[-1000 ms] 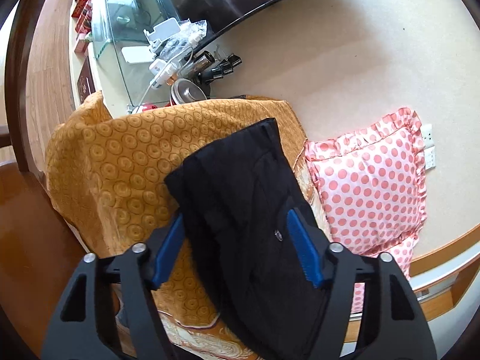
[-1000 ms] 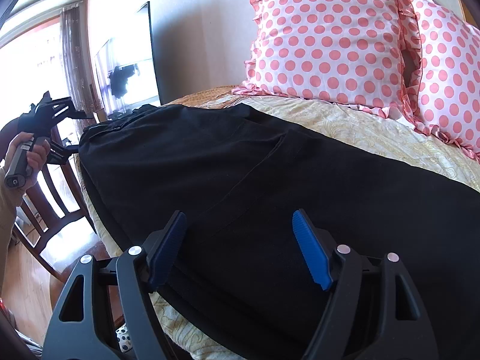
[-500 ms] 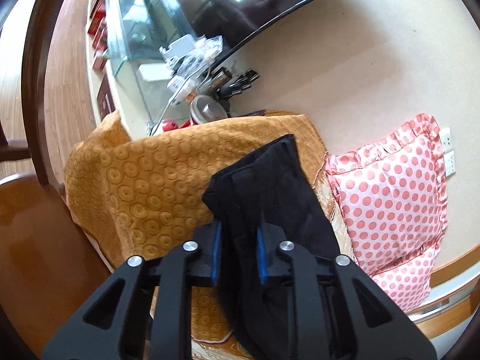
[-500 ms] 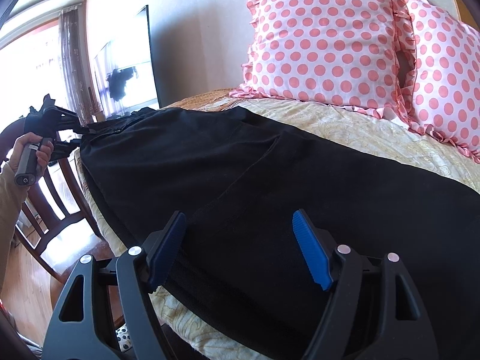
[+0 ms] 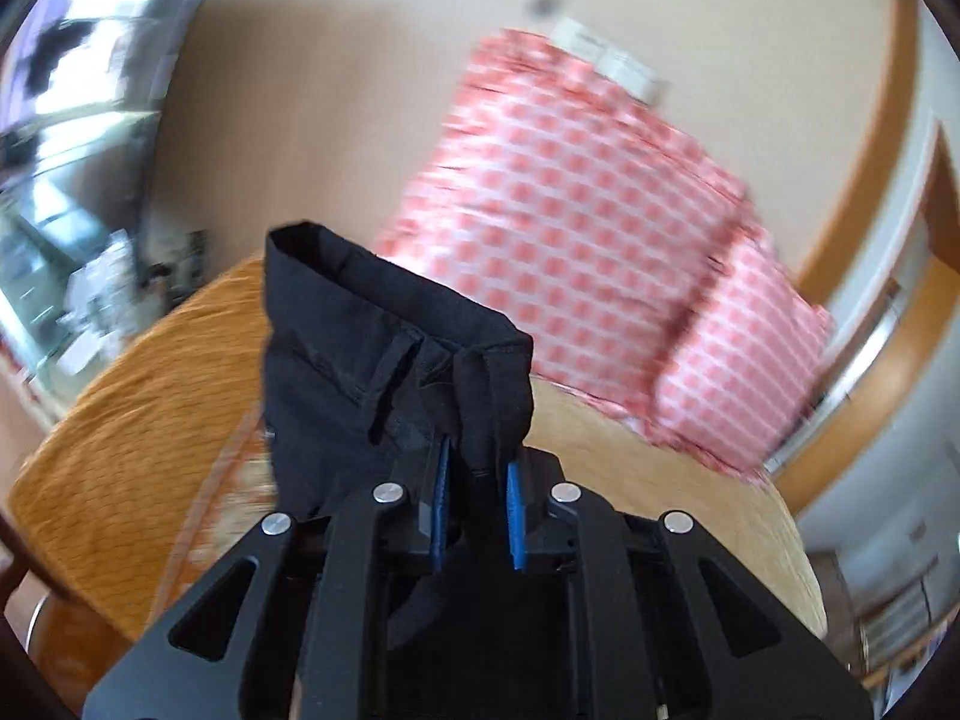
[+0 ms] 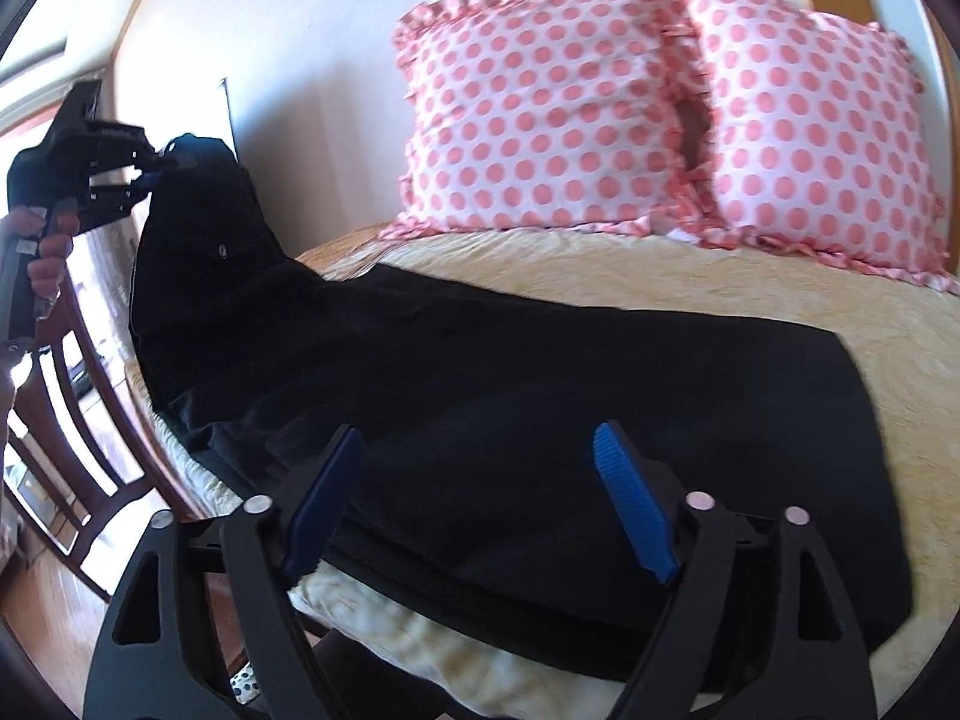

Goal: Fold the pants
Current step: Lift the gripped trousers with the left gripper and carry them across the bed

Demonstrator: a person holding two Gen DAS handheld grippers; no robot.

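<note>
Black pants (image 6: 540, 408) lie along the front of the bed (image 6: 750, 282), legs to the right. My left gripper (image 5: 477, 468) is shut on the waistband of the pants (image 5: 384, 354) and holds it lifted above the bed. In the right wrist view the left gripper (image 6: 147, 171) is at the far left, held in a hand, with the waist end hanging from it. My right gripper (image 6: 477, 480) is open, low over the middle of the pant legs, touching nothing.
Two pink polka-dot pillows (image 6: 540, 114) (image 6: 804, 132) lean on the wall at the bed's head. An orange blanket (image 5: 138, 420) covers the left end. A wooden chair (image 6: 66, 396) stands left of the bed. A glass shelf with clutter (image 5: 54, 228) is far left.
My left gripper closed on the waistband and has lifted it up off the bed. The right wrist view has shifted right along the pant legs; that gripper stays open.
</note>
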